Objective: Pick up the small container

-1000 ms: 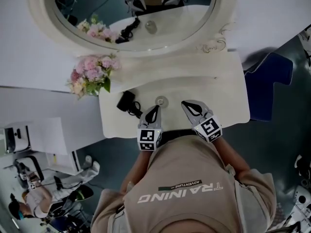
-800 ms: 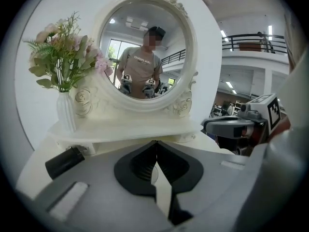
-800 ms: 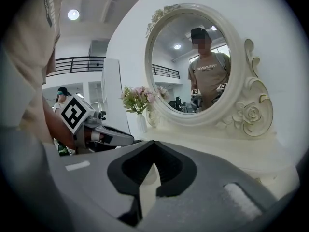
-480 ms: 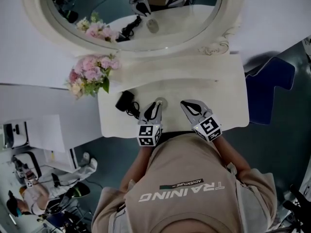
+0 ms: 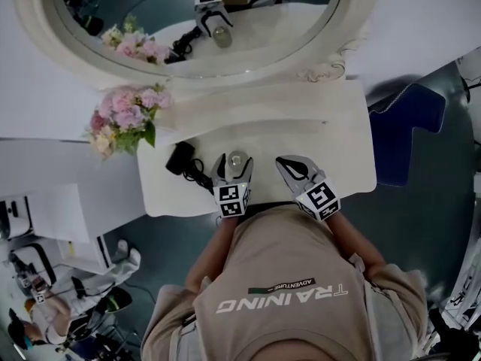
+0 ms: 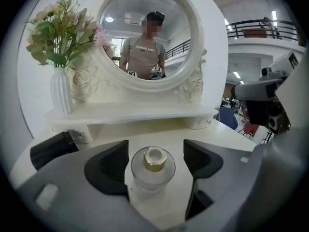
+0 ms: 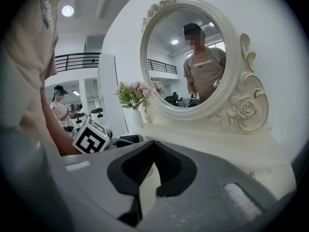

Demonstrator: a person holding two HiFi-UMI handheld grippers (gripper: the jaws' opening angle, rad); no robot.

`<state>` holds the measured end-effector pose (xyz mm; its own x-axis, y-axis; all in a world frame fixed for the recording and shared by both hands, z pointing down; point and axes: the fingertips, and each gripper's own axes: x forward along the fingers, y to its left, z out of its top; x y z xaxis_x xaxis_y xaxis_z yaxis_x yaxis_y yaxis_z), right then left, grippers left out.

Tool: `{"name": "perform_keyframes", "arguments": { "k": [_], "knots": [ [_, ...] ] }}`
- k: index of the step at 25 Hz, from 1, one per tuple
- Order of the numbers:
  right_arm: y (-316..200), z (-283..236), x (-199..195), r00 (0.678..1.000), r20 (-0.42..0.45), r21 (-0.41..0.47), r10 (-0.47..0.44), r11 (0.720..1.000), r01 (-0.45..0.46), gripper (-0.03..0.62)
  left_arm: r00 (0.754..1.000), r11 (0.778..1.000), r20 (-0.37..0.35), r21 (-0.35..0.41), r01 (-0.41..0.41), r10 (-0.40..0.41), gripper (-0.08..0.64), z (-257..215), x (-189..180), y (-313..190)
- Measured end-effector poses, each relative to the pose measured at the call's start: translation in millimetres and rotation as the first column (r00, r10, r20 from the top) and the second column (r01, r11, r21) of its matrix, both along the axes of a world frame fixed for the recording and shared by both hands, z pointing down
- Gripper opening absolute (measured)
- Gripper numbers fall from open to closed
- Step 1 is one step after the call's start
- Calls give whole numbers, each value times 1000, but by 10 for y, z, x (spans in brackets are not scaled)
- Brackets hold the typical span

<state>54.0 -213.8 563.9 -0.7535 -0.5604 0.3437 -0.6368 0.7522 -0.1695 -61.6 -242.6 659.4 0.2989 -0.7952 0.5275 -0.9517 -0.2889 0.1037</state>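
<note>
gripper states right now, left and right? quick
Left gripper: open, jaws have just been opening; small container stands between them, not gripped.
Right gripper: shut, nothing held.

The small container (image 6: 152, 174) is clear glass with a shiny gold cap (image 6: 155, 159); the table (image 6: 217, 132) is smooth and cream-painted.

The small container (image 6: 153, 167) is a round jar of clear glass with a gold collar and a pale top. It stands upright on the cream bench (image 6: 219, 135), in the lower centre of the left gripper view. In the head view the container (image 5: 238, 159) shows near the middle of the frame.
</note>
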Motion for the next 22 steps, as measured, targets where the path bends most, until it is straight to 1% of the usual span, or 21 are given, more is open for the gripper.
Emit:
{"name": "perform_keyframes", "arguments": {
  "k": [4,6,8,11,15,17,22],
  "knots": [
    [26,15,45,1000,-12,-11,6,1000,-6,3,998,998,-2,-5,63,-63,377,190,-47,-18],
    [30,23,64,1000,-19,-15,7,1000,-7,3,997,997,-12,-12,78,-78,395,293,-66,-20],
    [31,37,76,1000,-26,-19,5,1000,-6,3,997,997,-11,-14,71,-71,399,369,-51,-18],
    [24,50,93,999,-35,-25,3,1000,-4,3,999,999,13,-4,52,-52,379,429,-9,-38],
    [17,68,115,999,-40,-30,4,1000,-6,3,998,998,13,-19,62,-61,374,566,10,-82],
    [21,66,117,999,-42,-34,5,999,-6,3,998,998,10,-11,64,-64,377,588,20,-105],
    [36,94,126,999,-47,-40,8,999,-10,3,996,997,37,13,76,-76,374,637,7,-148]
  ]
}}
